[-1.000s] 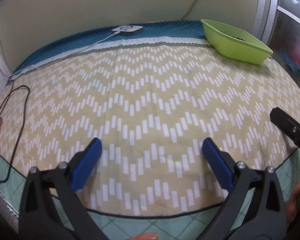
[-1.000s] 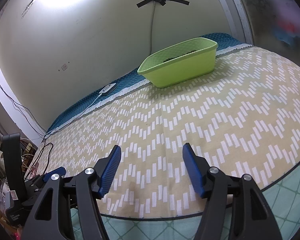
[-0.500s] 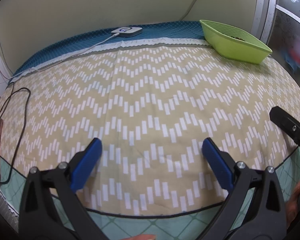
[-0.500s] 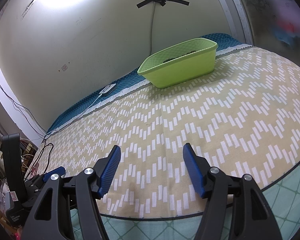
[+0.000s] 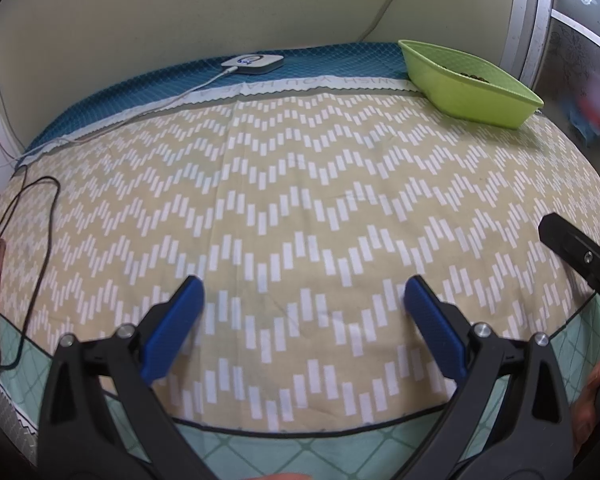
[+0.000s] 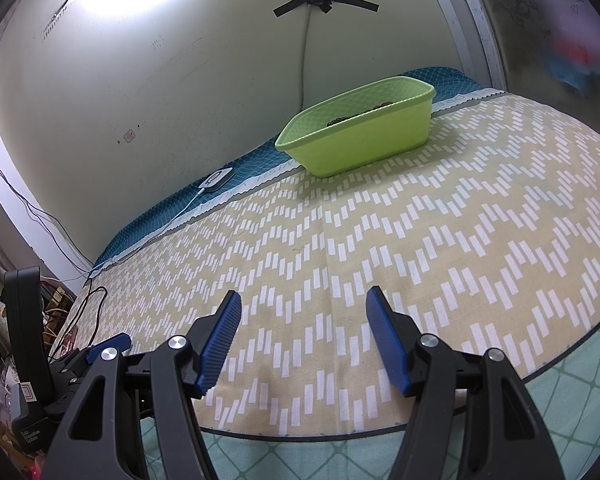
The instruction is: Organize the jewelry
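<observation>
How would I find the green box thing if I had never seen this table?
Start at the tan cloth with white zigzag dashes that covers the table, and follow it to the far edge by the wall. Where it meets the blue netted strip sits a lime-green plastic basket with small dark bits inside. It is the only bright green, tall-sided thing; the white flat gadget nearby has a cable.

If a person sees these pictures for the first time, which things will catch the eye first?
First the bright lime-green plastic basket, standing at the far edge of the beige chevron-patterned cloth with small dark pieces inside. Next, the open blue-padded left claw and right claw near the cloth's front edge.
</observation>
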Demonstrator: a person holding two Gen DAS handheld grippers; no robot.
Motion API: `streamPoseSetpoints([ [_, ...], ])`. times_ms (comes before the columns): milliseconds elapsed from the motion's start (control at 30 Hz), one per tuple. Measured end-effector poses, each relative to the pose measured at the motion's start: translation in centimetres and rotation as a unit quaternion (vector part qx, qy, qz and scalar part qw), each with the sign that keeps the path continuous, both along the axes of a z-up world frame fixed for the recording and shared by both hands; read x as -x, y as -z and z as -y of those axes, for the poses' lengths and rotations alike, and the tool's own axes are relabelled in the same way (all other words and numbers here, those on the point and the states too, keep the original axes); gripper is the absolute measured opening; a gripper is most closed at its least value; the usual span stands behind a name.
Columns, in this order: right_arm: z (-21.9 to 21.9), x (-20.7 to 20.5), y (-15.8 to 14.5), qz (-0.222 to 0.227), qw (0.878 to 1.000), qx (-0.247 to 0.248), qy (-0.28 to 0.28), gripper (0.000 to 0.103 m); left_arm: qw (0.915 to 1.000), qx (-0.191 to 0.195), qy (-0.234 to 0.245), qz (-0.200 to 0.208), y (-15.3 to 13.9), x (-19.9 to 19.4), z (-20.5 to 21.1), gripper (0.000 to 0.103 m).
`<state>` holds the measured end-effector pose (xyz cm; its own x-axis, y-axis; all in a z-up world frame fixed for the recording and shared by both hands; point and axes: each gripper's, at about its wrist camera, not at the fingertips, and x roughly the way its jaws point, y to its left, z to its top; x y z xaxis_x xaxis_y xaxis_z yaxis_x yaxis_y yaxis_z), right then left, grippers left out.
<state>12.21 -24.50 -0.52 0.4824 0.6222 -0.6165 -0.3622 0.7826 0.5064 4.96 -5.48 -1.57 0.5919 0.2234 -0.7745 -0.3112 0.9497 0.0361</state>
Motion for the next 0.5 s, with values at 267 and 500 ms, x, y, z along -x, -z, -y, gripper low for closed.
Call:
streamPoseSetpoints([
  [267,-0.2,0.4,-0.4,0.008,1.000,0.008,0.006,0.041,0.9995,0.014,0.028,-0.007,0.0,-0.7,-0.5,0.096],
  [500,-1.9,-1.3,-1.4,0.018,0.996,0.088,0.017,0.063,0.9993,0.017,0.020,-0.026,0.1,-4.2,-1.0,0.097],
])
